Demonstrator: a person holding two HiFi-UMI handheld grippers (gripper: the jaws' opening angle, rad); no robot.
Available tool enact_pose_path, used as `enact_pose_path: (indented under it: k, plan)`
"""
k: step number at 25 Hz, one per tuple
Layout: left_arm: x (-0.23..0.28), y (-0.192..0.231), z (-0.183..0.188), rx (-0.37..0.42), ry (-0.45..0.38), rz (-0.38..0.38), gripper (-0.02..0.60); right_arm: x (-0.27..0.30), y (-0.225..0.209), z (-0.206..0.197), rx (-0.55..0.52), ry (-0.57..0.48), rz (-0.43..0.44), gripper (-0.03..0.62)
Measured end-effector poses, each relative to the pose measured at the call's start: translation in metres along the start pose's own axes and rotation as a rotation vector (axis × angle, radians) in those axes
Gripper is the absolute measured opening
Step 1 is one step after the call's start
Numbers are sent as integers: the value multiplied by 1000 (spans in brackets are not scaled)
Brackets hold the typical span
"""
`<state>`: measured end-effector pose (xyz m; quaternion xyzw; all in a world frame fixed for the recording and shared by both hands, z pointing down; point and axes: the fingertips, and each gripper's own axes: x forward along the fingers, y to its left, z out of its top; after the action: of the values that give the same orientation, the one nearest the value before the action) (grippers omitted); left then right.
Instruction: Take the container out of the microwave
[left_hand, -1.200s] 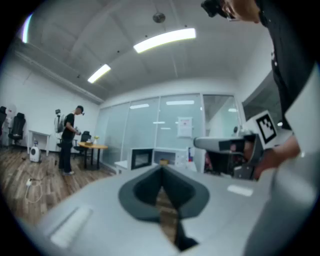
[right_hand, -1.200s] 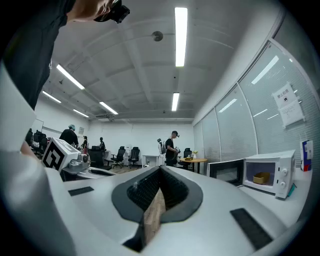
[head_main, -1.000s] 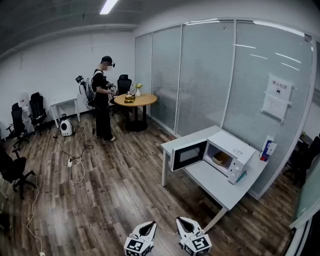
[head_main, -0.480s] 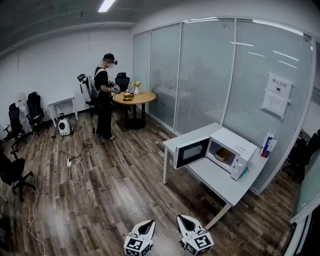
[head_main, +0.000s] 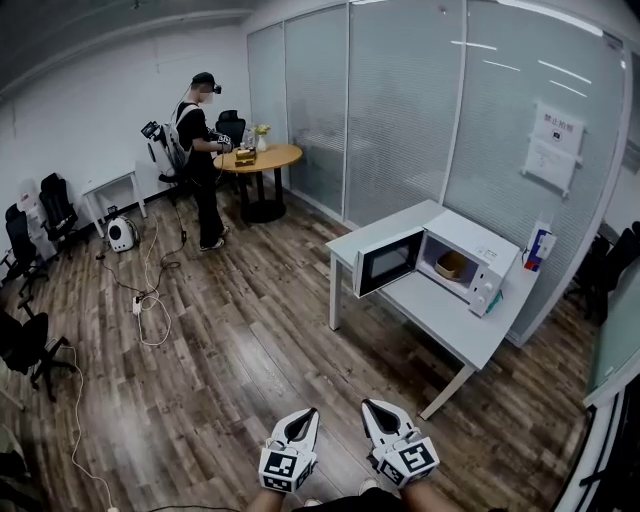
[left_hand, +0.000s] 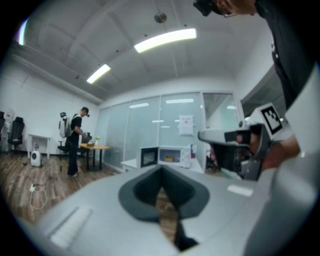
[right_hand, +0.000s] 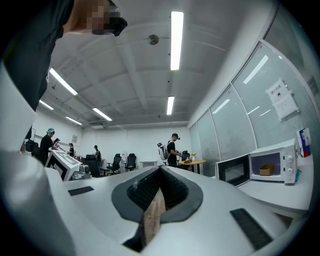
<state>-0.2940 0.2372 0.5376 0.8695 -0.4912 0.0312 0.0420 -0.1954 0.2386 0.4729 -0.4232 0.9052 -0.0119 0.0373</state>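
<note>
Jaws together, left gripper (head_main: 311, 414), right gripper (head_main: 369, 406); tan container (head_main: 452, 265) in open microwave (head_main: 488, 262).

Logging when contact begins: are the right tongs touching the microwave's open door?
Apart. The head view shows the right tongs at the bottom edge, with a wide stretch of wood floor between them and the microwave door.

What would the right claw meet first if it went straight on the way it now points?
Nothing near: the right claw faces open floor; far ahead, probably the person by the round table.
</note>
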Motion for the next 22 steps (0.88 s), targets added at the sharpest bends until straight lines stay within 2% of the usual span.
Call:
enact_pose_path:
  k: [5,10,22]
  plan:
    - [22,5,3,-16,7,-15,5,11,-20,2,15,-2,-15,-2]
    - [62,5,2,-18,33,-46,5,25,-62,6,-17,-28,-59,-2]
    - [179,4,35,9,-17,-25,5,50,-172,23,-28,-68,-80,-2]
